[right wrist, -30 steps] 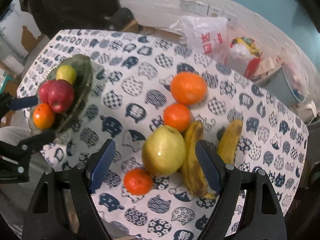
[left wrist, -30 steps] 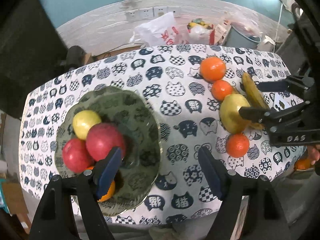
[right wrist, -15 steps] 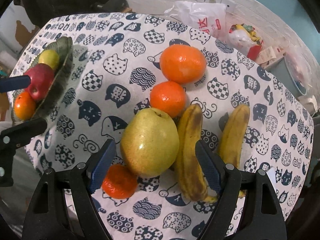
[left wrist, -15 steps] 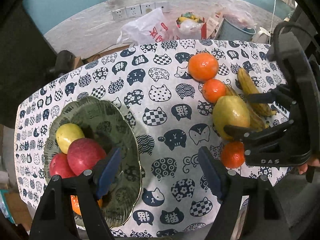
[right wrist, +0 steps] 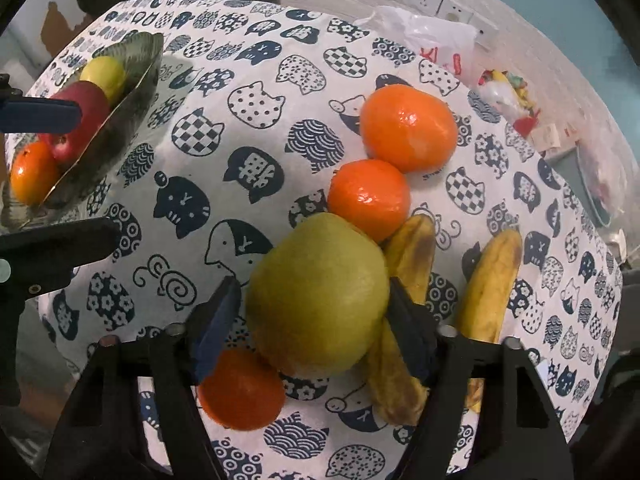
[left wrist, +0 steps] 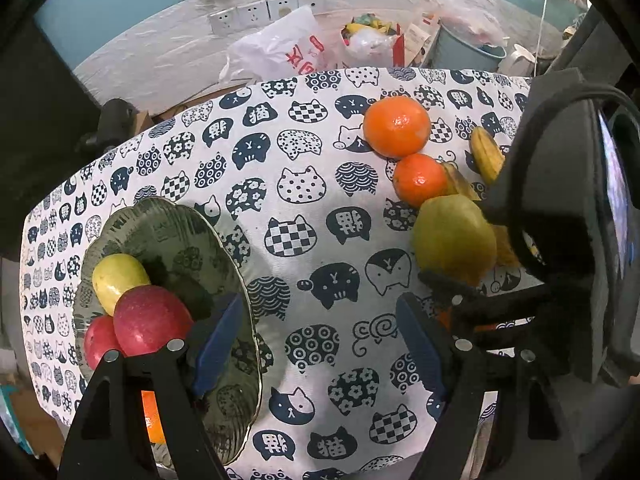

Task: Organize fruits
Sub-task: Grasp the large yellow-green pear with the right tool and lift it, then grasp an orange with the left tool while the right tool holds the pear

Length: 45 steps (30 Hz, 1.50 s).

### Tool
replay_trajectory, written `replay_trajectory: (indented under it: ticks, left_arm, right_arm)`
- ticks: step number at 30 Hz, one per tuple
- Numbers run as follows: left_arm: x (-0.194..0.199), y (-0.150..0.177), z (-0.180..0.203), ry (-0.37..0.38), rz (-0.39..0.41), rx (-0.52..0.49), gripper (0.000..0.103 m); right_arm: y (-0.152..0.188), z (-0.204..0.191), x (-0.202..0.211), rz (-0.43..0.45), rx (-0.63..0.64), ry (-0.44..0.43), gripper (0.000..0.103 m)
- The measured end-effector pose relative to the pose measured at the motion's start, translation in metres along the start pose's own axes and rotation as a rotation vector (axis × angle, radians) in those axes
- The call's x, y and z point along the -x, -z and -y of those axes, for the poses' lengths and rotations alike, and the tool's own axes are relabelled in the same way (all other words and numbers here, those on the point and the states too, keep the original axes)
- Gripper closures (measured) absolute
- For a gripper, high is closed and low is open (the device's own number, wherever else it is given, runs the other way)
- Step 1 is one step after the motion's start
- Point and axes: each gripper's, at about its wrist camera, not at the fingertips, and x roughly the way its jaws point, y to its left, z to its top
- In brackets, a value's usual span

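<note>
The right hand-held gripper (right wrist: 310, 316) has just been closing around the green pear (right wrist: 318, 294), its pads at or almost at the skin; a firm grip cannot be told. Tangerines (right wrist: 368, 198) lie at 12 o'clock, bananas (right wrist: 490, 280) at 3 o'clock. The left hand-held gripper (left wrist: 316, 344) is held wide and empty over the counter (left wrist: 304, 184), the fruit plate (left wrist: 168, 240) at its 9 o'clock.

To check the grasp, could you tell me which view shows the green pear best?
The right wrist view: the green pear fills the centre, between the right hand-held gripper fingers. In the left wrist view it sits at the right, partly hidden by that gripper.
</note>
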Motion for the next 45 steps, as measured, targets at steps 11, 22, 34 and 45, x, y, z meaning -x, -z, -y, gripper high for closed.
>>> replay_trajectory:
  ticks: [11, 22, 34, 45]
  left_arm:
    - [0.006, -0.001, 0.001, 0.003, 0.009, 0.004, 0.023]
    - [0.012, 0.002, 0.008, 0.049, 0.015, 0.019, 0.023]
    - [-0.004, -0.01, 0.056, 0.164, -0.036, -0.018, 0.023]
    - [-0.037, -0.018, 0.104, 0.156, -0.087, -0.137, 0.022]
  right_arm:
    - [0.006, 0.004, 0.007, 0.024, -0.017, -0.029, 0.035]
    - [0.009, 0.035, 0.051, 0.092, -0.117, -0.032, 0.035]
    - [0.048, 0.09, 0.072, 0.091, -0.275, -0.015, 0.035]
    - [0.08, 0.119, 0.067, 0.068, -0.355, -0.016, 0.035]
